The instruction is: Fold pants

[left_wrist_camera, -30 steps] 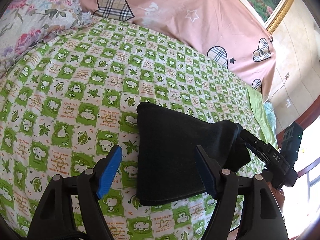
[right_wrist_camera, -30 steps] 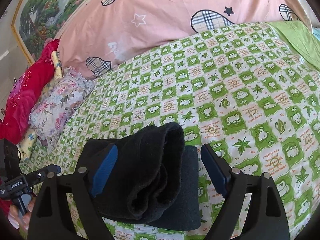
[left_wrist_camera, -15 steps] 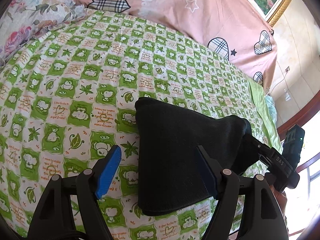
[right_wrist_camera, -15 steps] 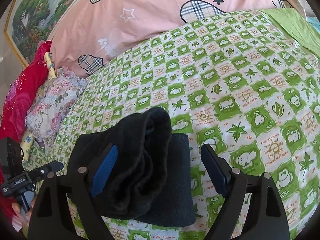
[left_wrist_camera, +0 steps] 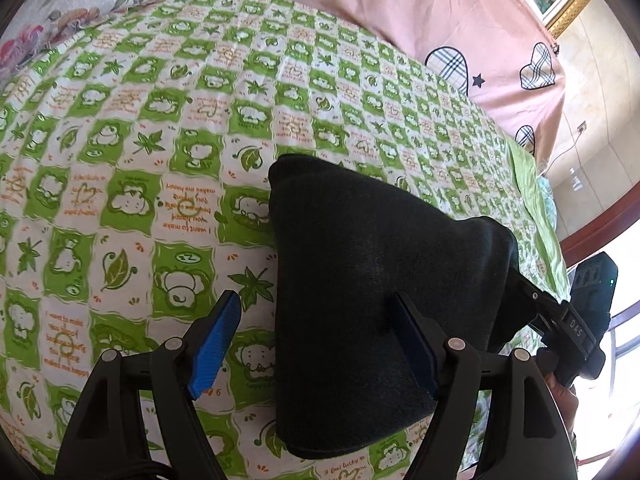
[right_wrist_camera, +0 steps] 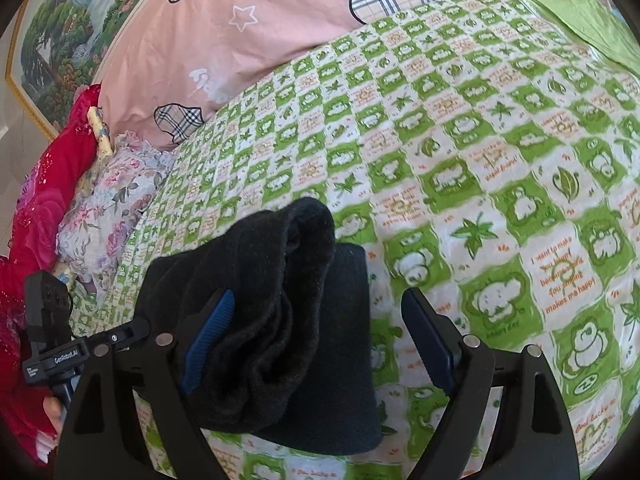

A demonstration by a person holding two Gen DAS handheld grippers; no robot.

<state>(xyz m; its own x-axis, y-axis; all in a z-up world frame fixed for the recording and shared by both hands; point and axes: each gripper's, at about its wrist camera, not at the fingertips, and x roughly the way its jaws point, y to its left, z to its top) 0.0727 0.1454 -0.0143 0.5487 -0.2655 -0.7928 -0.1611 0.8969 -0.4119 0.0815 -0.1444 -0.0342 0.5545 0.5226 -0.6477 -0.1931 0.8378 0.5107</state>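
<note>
The black pants [left_wrist_camera: 360, 300] lie as a folded bundle on the green checked bed sheet [left_wrist_camera: 140, 140], at lower centre of both views, with the thick rolled end [right_wrist_camera: 272, 300] at centre left of the right wrist view. Compared with a second ago, both claws sit lower and nearer the bundle: the left claw [left_wrist_camera: 316, 344] is opening, its right pad over the cloth without pinching it, while the right claw [right_wrist_camera: 316, 344] stays spread, empty, straddling the rolled end. The folding appears close to complete, with a final fold or press likely remaining.

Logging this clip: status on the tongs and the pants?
Left tongs opening, pads clear. Right tongs open. Black pants folded thick on the green checked sheet. Nothing in the way.
</note>
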